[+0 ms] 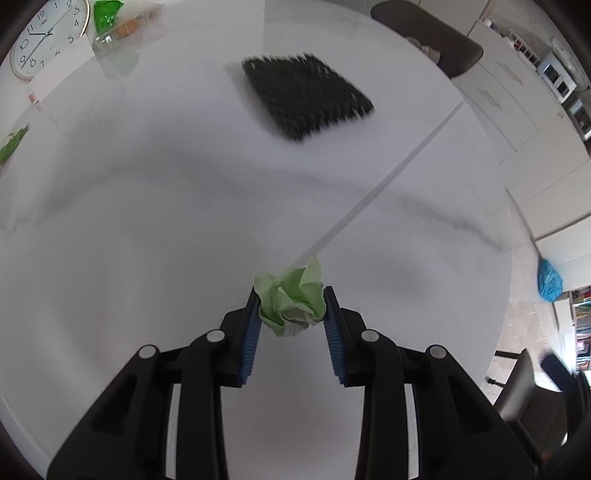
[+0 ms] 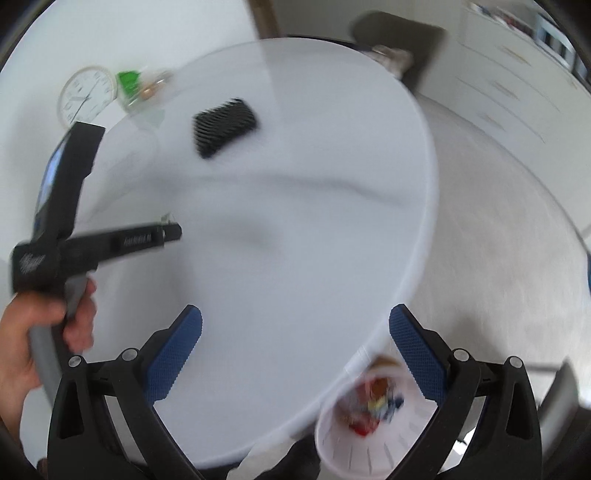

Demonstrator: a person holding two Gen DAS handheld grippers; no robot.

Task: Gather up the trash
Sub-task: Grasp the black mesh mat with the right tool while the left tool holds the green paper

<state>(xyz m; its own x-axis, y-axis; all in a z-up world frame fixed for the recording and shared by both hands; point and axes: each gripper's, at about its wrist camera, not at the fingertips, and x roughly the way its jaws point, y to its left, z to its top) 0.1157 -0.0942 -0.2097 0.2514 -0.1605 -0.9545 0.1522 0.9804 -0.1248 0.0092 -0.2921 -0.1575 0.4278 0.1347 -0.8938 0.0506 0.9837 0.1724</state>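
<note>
My left gripper (image 1: 291, 295) is shut on a crumpled light green paper wad (image 1: 291, 301) and holds it over the white round table (image 1: 147, 221). The left gripper also shows in the right wrist view (image 2: 173, 230) at the left, held by a hand. My right gripper (image 2: 295, 325) is open and empty above the table's near right edge. A white trash bin (image 2: 354, 439) with several colourful scraps inside stands on the floor below the table edge, by the right finger. More green trash (image 1: 107, 14) lies at the table's far left, and a green scrap (image 1: 13, 142) at its left edge.
A black mesh mat (image 1: 306, 96) lies at the far middle of the table. A wall clock (image 1: 48, 37) leans at the far left. A dark chair (image 1: 428, 33) stands beyond the table. A blue bag (image 1: 550, 280) hangs at the right.
</note>
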